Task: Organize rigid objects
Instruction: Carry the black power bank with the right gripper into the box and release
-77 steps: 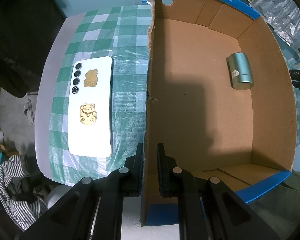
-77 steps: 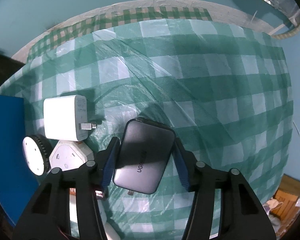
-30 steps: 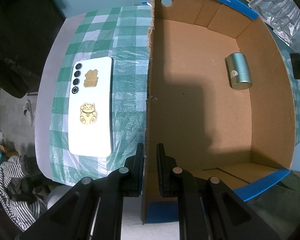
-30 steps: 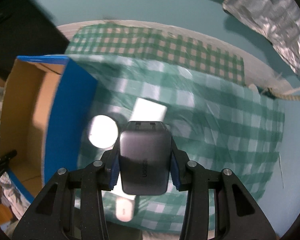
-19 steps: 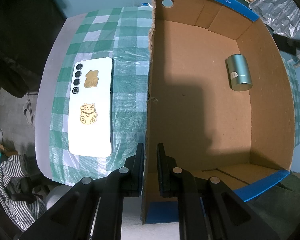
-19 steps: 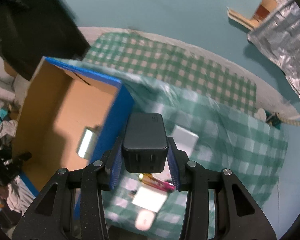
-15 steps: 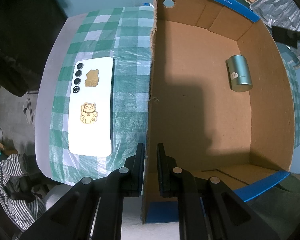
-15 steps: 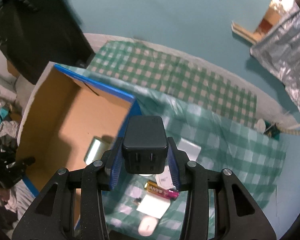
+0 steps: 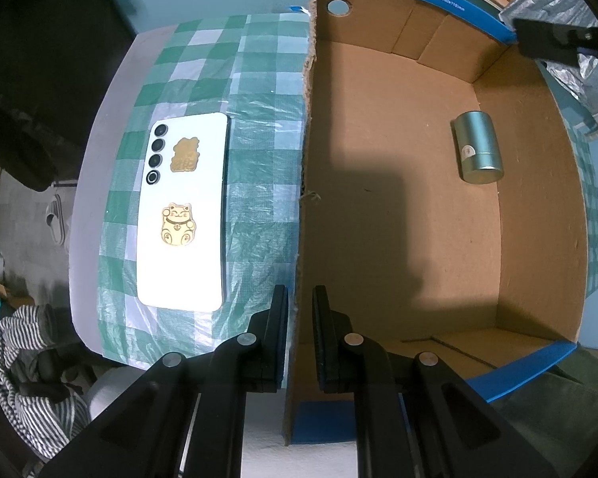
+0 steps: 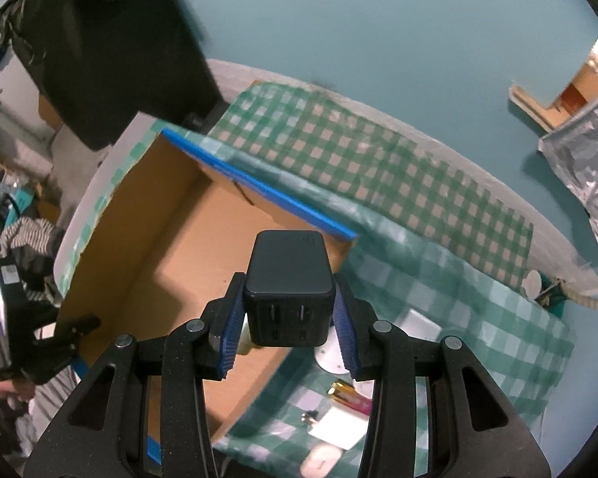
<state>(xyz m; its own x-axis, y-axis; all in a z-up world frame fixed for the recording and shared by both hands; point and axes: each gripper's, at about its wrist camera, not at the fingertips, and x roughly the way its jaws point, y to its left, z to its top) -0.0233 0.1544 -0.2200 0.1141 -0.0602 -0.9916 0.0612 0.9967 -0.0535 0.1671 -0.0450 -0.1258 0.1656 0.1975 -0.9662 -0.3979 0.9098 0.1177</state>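
Your right gripper (image 10: 289, 326) pinches the dark charger (image 10: 289, 290); the cardboard box (image 10: 147, 247) opens lower left. Your left gripper (image 9: 299, 334) clamps its wall.

charger (image 10: 288, 279): lifted off the checked cloth (image 10: 438, 263), now above the cardboard box (image 10: 147, 247)
right gripper (image 10: 288, 328): carried from beside the tabletop items to over the box edge
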